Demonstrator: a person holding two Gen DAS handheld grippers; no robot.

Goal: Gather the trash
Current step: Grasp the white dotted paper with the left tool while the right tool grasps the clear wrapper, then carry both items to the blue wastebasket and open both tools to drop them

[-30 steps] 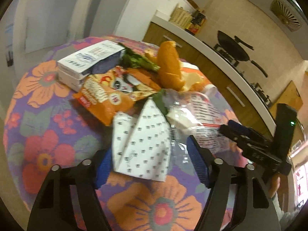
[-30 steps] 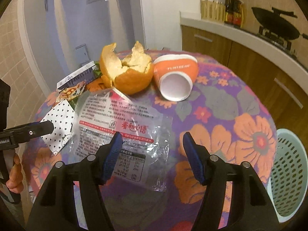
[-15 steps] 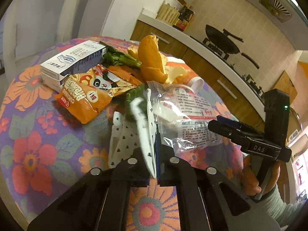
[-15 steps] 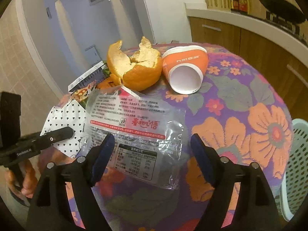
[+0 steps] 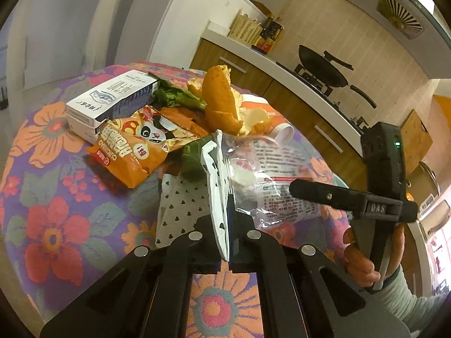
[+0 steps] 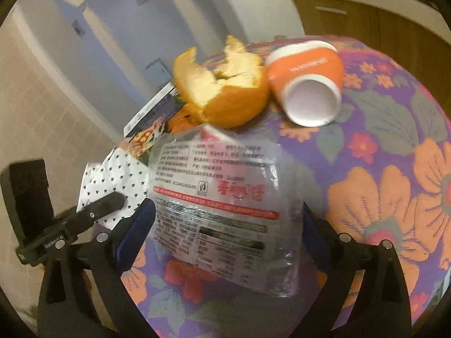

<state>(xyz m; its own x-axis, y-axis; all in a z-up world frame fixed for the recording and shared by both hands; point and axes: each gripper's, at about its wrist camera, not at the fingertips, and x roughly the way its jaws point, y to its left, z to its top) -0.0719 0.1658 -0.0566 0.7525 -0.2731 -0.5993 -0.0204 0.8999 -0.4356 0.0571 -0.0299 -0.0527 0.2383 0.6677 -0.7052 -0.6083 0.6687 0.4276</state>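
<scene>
While nearly all the trash sits on the surface (image 5: 53, 169), collection looks barely begun. Left tool (image 5: 225, 233) is clenched on the dotted paper (image 5: 217, 186), pinching it into an upright fold at the near edge of the pile; its lower part touches the surface.

Right tool (image 6: 225, 225) is spread wide, one finger on each side of the clear wrapper (image 6: 225, 197), which lies flat just right of the dotted paper. Not gripped yet.

Untouched, as far as seen:
- snack bag (image 5: 132, 152), left of the paper
- box (image 5: 110, 101), far left
- greens (image 5: 180, 98), beside the box
- peel (image 6: 222, 95), far centre
- cup (image 6: 307, 84), on its side, touching the peel

No bin appears in either view. Judgement: one item secured, one next in line, five waiting.
</scene>
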